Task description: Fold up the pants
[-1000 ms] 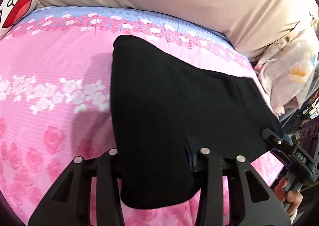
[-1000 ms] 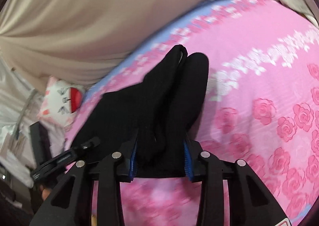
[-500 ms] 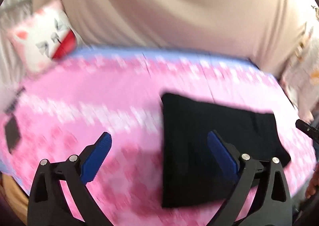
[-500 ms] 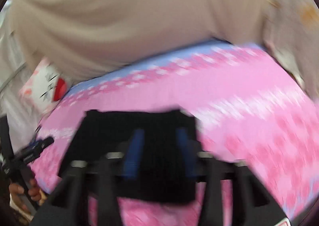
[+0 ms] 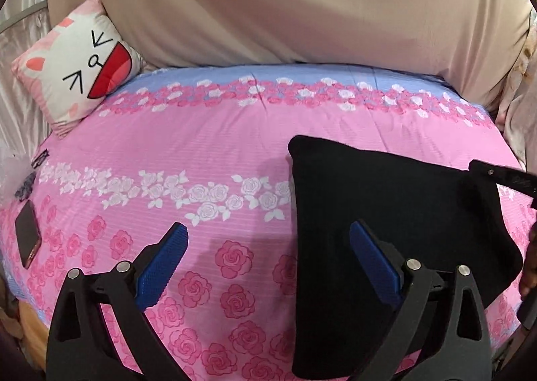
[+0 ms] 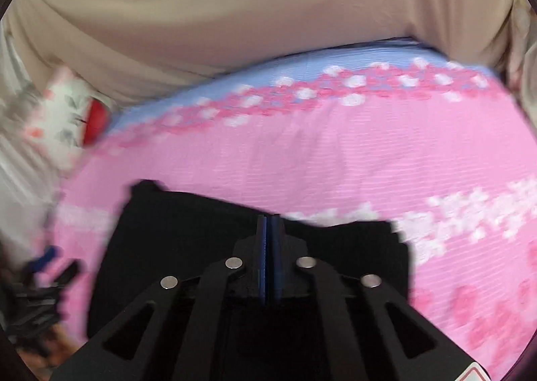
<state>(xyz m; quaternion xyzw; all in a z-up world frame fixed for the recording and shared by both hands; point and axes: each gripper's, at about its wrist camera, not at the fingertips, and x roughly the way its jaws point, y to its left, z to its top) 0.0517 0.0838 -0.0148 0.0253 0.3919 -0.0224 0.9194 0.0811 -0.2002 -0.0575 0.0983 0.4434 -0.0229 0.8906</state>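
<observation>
Pants (image 5: 396, 230) lie folded in a black rectangle near the bed's (image 5: 208, 146) front right edge. Our left gripper (image 5: 265, 260) is spread wide, holding nothing; right gripper (image 6: 268, 240) is clenched, apparently empty. We judge folding nearly done; next, smooth or withdraw.

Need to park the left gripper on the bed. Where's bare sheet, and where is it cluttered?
Bare sheet runs from the cartoon pillow across to the folded black pants, under the open left gripper. Crowded: the left edge, with the phone and small dark items above it, and the right side under the pants and the right gripper.
</observation>
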